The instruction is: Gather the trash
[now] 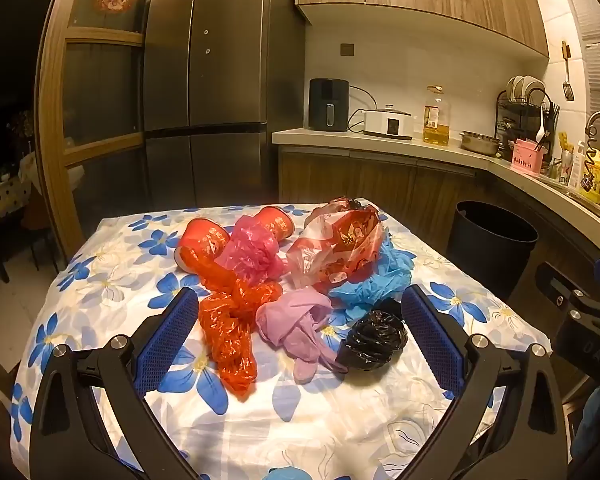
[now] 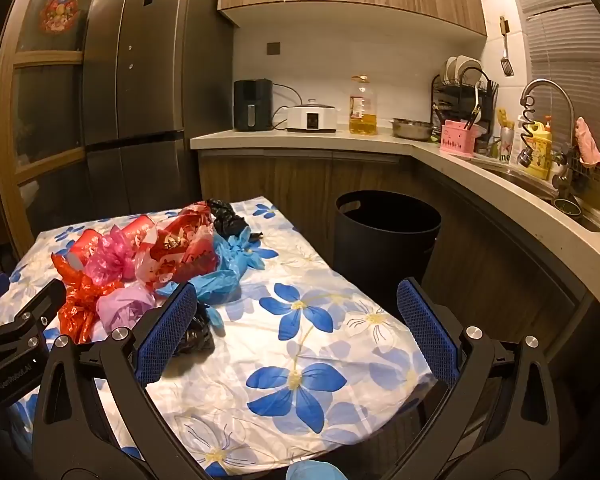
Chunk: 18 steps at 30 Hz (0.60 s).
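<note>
A heap of trash lies on the flowered tablecloth (image 1: 112, 276): an orange plastic bag (image 1: 228, 320), a pink bag (image 1: 252, 252), two red paper cups (image 1: 204, 240), a red-printed clear bag (image 1: 340, 244), a blue bag (image 1: 376, 280), a lilac glove (image 1: 296, 324) and a black bag roll (image 1: 374, 340). My left gripper (image 1: 300, 336) hovers open in front of the heap, nothing between its fingers. My right gripper (image 2: 300, 320) stands open over bare cloth, right of the heap (image 2: 148, 264); its left finger hides part of the black roll (image 2: 196, 332). A black bin (image 2: 386, 236) stands beside the table.
A fridge (image 1: 216, 80) and a wooden door stand behind the table. The L-shaped counter (image 2: 380, 138) carries an air fryer, a cooker, an oil bottle, a dish rack and a sink with a faucet (image 2: 548, 96). The right gripper's body (image 1: 580, 320) shows at the left view's right edge.
</note>
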Each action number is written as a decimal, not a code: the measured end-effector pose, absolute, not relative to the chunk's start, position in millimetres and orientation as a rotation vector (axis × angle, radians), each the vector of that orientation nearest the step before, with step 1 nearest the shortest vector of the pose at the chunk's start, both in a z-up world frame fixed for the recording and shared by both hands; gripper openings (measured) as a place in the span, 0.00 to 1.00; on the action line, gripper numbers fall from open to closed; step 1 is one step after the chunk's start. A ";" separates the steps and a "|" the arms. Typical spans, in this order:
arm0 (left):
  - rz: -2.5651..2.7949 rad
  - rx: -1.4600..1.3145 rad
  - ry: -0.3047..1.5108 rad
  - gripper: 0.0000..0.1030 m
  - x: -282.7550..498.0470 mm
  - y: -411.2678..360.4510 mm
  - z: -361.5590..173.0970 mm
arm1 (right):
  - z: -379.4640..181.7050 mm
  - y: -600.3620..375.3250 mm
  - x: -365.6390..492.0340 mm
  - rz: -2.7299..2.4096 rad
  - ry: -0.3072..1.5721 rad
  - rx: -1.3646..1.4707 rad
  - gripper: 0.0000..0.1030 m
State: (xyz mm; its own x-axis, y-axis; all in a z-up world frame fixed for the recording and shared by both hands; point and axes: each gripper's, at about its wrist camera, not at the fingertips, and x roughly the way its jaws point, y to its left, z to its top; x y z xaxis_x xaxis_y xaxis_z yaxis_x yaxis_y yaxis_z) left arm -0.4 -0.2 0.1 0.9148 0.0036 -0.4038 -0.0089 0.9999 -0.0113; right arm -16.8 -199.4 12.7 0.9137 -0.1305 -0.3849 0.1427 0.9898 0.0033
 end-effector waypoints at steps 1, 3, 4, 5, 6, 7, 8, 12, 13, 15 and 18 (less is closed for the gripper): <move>0.004 -0.007 0.414 0.95 -0.6 -0.6 0.0 | 12.7 -199.4 -16.7 -0.142 0.395 0.030 0.96; 0.002 -0.014 0.415 0.95 -0.9 0.1 0.1 | 12.5 -199.6 -16.8 -0.142 0.393 0.029 0.96; 0.003 -0.017 0.415 0.95 -1.1 0.7 0.3 | 12.3 -199.7 -16.7 -0.142 0.394 0.029 0.96; 0.003 -0.021 0.415 0.95 0.1 2.1 0.5 | 12.3 -199.7 -17.1 -0.141 0.391 0.028 0.96; 0.003 -0.022 0.414 0.95 -0.6 2.2 0.7 | 12.2 -199.7 -17.1 -0.141 0.392 0.027 0.96; 0.002 -0.019 0.414 0.95 -1.0 1.8 1.6 | 12.2 -199.8 -17.1 -0.141 0.392 0.028 0.96; 0.000 -0.015 0.414 0.95 -2.1 1.3 3.1 | 12.1 -199.8 -17.1 -0.141 0.393 0.028 0.96; 0.000 -0.018 0.411 0.95 -3.0 1.9 2.5 | 12.3 -200.0 -17.6 -0.141 0.390 0.029 0.96; 0.000 -0.018 0.411 0.95 -3.3 1.9 2.9 | 12.4 -200.0 -17.7 -0.141 0.390 0.028 0.96; 0.001 -0.016 0.410 0.95 -3.5 1.0 2.6 | 12.6 -200.0 -17.6 -0.141 0.390 0.028 0.96; -0.001 -0.017 0.411 0.95 -3.4 -0.1 2.3 | 13.0 -200.0 -18.1 -0.141 0.389 0.029 0.96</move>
